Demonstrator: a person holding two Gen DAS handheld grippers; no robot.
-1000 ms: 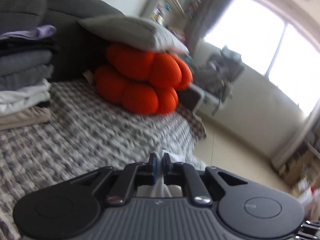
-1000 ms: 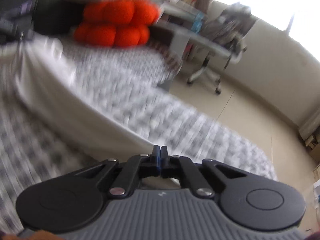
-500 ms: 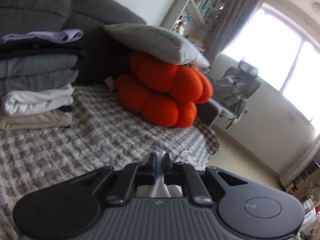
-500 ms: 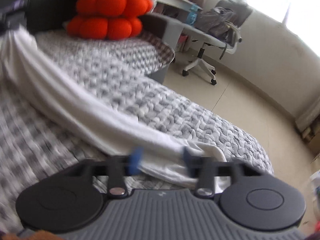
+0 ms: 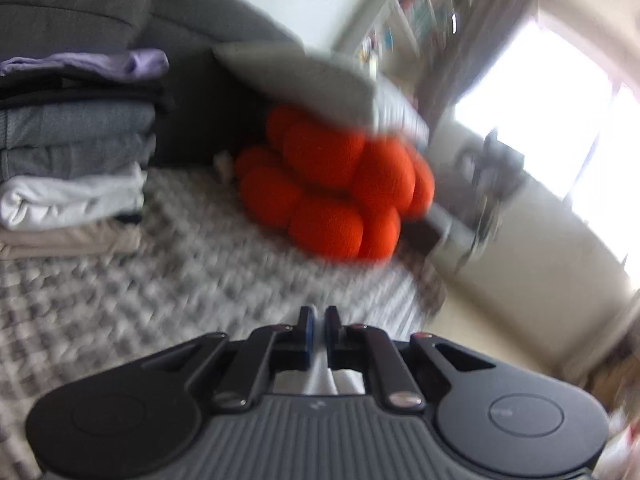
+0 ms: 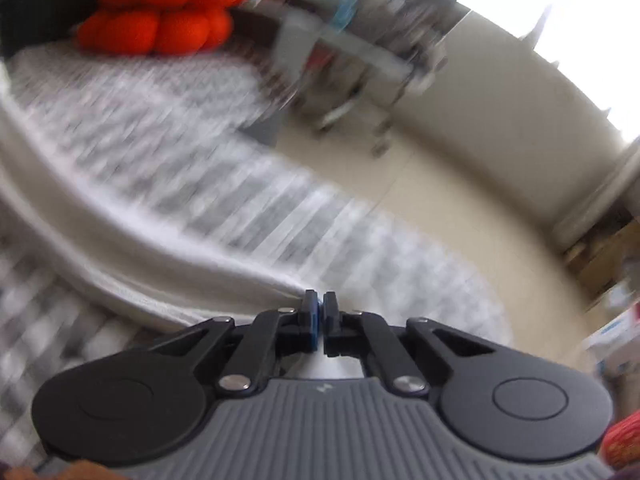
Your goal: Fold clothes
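A long white garment lies stretched across the grey checked blanket of the bed, running from the left edge to my right gripper. That gripper's jaws are closing, and their blue pads pinch the garment's near end. In the left wrist view my left gripper has its jaws closing too, nipping a fold of white garment that hangs below them. Both views are blurred by motion.
A stack of folded clothes stands on the blanket at the back left, against a dark grey backrest. An orange bobbled cushion lies under a grey pillow. An office chair and bare floor lie beyond the bed's edge.
The right gripper was shut, stood wide open over the garment's end half a second ago, and has closed on it again. The left gripper kept its grip and shifted slightly.
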